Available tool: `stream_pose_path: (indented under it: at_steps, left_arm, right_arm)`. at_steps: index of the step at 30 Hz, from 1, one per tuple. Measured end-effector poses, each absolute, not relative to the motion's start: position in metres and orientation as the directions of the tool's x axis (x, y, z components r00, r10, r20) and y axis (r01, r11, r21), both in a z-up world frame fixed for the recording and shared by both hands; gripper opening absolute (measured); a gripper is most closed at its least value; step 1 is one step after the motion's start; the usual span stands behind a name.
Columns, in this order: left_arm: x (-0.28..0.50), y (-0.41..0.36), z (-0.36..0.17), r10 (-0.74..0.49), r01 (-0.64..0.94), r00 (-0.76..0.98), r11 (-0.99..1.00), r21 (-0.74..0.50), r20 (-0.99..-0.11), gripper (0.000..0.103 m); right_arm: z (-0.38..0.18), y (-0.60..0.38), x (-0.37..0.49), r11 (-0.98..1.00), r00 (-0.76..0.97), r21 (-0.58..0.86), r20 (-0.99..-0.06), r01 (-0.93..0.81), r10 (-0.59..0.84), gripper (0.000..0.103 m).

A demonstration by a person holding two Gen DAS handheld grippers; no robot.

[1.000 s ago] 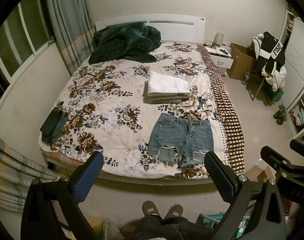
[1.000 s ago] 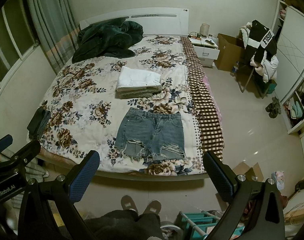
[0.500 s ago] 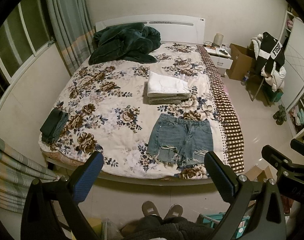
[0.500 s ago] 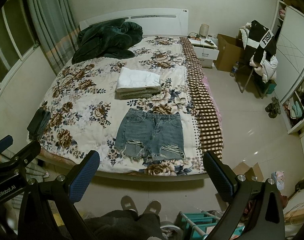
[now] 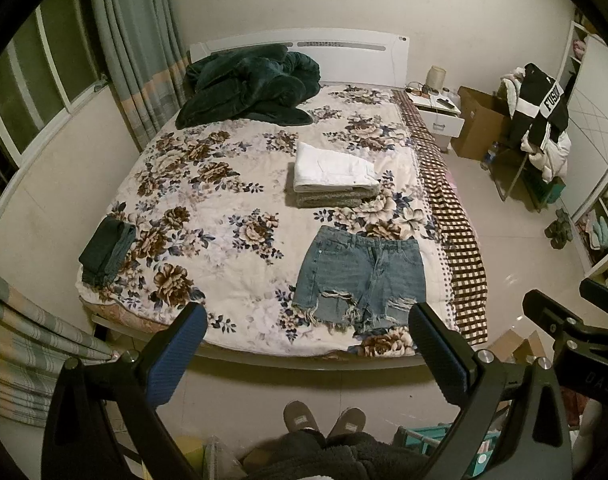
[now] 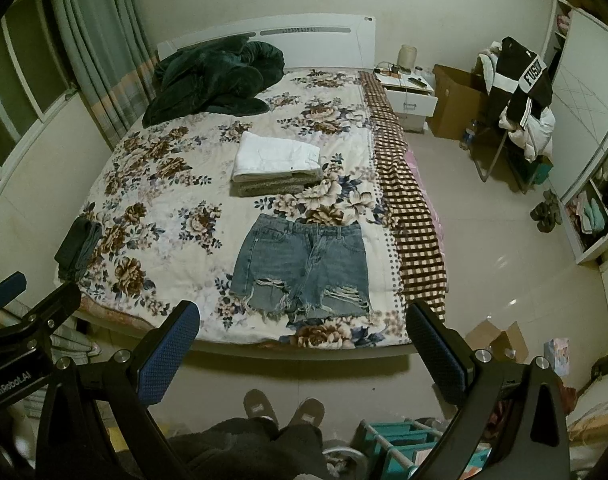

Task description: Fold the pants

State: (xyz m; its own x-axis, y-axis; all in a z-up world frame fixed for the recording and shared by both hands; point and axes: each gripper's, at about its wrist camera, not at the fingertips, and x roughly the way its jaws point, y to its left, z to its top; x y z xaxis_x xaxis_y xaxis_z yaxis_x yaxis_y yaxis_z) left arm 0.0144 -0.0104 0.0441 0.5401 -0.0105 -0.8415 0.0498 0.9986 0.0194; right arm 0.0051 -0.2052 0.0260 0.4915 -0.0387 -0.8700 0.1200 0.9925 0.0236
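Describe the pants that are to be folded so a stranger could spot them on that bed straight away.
Start at the floral bedspread covering the bed. Near its foot edge, just in front of the folded white stack, lie the denim shorts, spread flat and unfolded. They are the only blue garment there, with ripped, frayed leg hems; every other piece is folded or bunched.

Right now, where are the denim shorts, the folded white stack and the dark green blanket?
denim shorts (image 5: 360,276), left wrist view, mid front panel.
folded white stack (image 5: 332,168), left wrist view, top white layer.
dark green blanket (image 6: 216,80), right wrist view, heap's middle.
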Motion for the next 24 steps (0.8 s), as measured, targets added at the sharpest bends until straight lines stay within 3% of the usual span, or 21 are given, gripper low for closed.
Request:
stream_pose_path:
  at_steps: [10, 20, 24]
  left_arm:
    - [0.032, -0.007, 0.041, -0.005, 0.058, 0.538, 0.998, 0.031, -0.843, 0.103]
    - [0.104, 0.002, -0.025, 0.128, -0.014, 0.628, 0.988, 0.154, -0.768, 0.103]
    - [0.139, -0.015, -0.076, 0.170, -0.032, 0.567, 0.982, 0.185, -0.806, 0.103]
  right_arm:
    - [0.031, -0.198, 0.013, 0.988, 0.465, 0.033, -0.885, 0.151, -0.041, 0.103]
    - [-0.054, -0.235, 0.098, 0.964, 0.442, 0.075, -0.896, 0.254, -0.047, 0.103]
    - [-0.099, -0.270, 0.143, 0.960, 0.409, 0.101, -0.912, 0.262, -0.016, 0.102]
